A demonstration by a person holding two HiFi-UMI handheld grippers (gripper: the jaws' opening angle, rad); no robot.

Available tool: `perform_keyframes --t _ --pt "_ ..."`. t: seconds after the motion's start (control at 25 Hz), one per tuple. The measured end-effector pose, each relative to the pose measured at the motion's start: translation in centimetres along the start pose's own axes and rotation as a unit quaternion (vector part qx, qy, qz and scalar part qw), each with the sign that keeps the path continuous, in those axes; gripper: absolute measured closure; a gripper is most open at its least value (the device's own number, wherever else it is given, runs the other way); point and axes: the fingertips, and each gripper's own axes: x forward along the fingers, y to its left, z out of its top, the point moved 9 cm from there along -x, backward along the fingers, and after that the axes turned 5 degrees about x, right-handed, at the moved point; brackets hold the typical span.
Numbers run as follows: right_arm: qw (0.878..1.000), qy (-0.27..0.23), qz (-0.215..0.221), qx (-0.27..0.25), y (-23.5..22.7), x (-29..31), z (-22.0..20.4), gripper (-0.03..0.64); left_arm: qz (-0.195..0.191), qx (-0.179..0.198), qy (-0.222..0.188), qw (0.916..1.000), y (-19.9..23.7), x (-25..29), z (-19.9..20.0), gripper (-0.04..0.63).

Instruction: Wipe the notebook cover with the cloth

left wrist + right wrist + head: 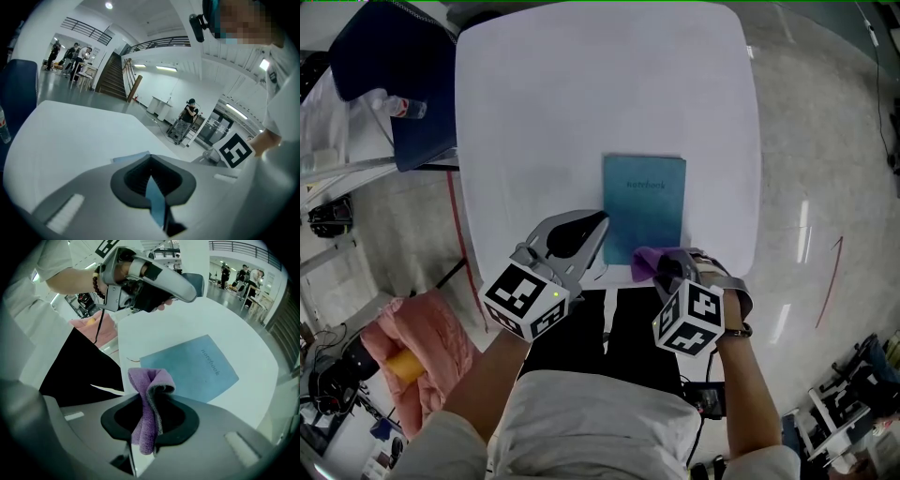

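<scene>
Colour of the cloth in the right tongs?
Purple fabric cloth, clearest in the right gripper view.

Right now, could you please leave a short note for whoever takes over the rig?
Left gripper: fingers together, empty, held above the table by the notebook's near left corner.
Right gripper: shut on the purple cloth, at the notebook's near edge.
Notebook: closed, flat on the white table.
Done: cloth gripped.
Left: wipe the cover.

Near the worktop's [534, 112] near edge, the head view has the left gripper [598, 225] overlapping the notebook's [644, 202] left edge. The cloth [643, 262] hides part of its closest edge. In the left gripper view only a corner of the notebook shows.
</scene>
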Motion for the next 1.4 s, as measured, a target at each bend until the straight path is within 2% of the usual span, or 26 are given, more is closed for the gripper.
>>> perform_keyframes --t 0.4,0.56,1.4 --pt "0.998 -0.029 -0.060 -0.015 -2.7 -2.4 1.8 0.511 0.016 -0.021 -0.011 0.9996 1.1 -0.7 0.4 0.595" --pt "0.996 -0.036 -0.082 -0.023 -4.4 -3.0 2.8 0.509 0.029 -0.009 -0.011 0.9995 1.4 -0.9 0.6 0.595" --pt "0.987 -0.063 -0.129 -0.073 -10.9 -2.7 10.4 0.509 0.098 -0.035 -0.016 0.9944 5.2 -3.2 0.9 0.595"
